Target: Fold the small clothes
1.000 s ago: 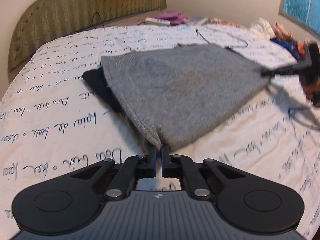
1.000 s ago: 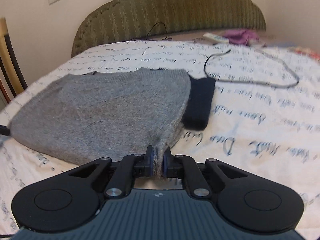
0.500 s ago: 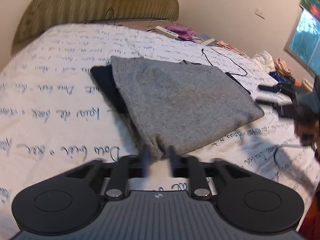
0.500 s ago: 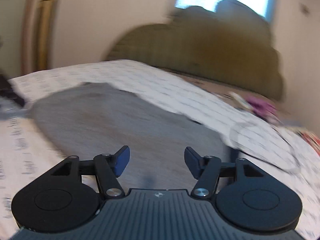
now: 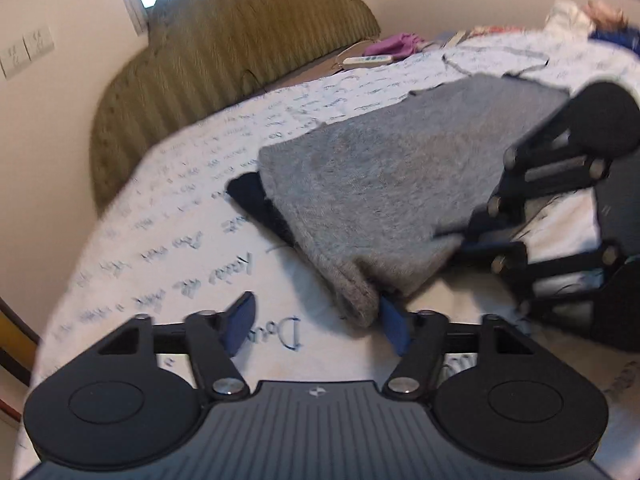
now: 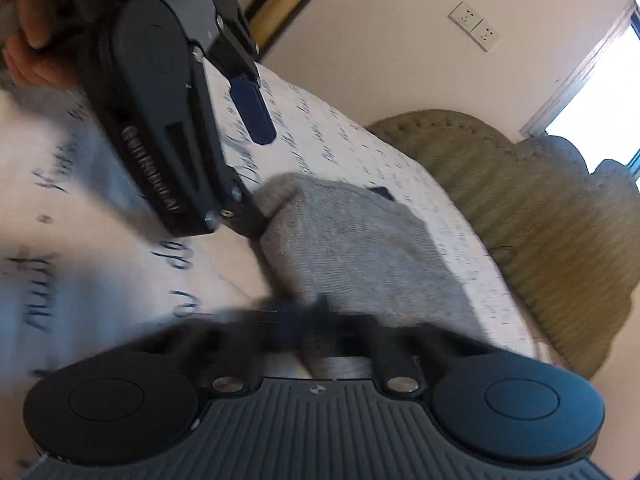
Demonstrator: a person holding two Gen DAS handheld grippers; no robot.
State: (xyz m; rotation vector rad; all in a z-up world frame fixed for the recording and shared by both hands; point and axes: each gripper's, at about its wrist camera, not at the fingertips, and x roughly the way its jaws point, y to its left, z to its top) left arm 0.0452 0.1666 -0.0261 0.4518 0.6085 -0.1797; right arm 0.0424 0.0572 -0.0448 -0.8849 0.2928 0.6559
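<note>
A folded grey knit garment [image 5: 384, 184] lies on the white bedsheet with script print [image 5: 168, 248], with a dark navy piece [image 5: 256, 200] sticking out from under its left side. My left gripper [image 5: 318, 324] is open, its blue pads on either side of the garment's near corner. My right gripper [image 5: 464, 240] comes in from the right at the garment's near right edge. In the right wrist view the right gripper [image 6: 304, 320] is blurred, its fingers close together on the grey garment [image 6: 360, 248]. The left gripper [image 6: 256, 160] shows there too, open.
An olive padded headboard [image 5: 224, 52] stands at the far end. A remote [image 5: 368, 59], a purple cloth [image 5: 394, 44], a thin cable [image 5: 496, 72] and a heap of clothes [image 5: 592, 20] lie at the far right. Wall sockets [image 6: 474, 26] and a window [image 6: 600, 100] are behind.
Both grippers let go of the garment and opened. The left one stays open at the near corner. The right one swung round to the near right edge and closed on the cloth there.
</note>
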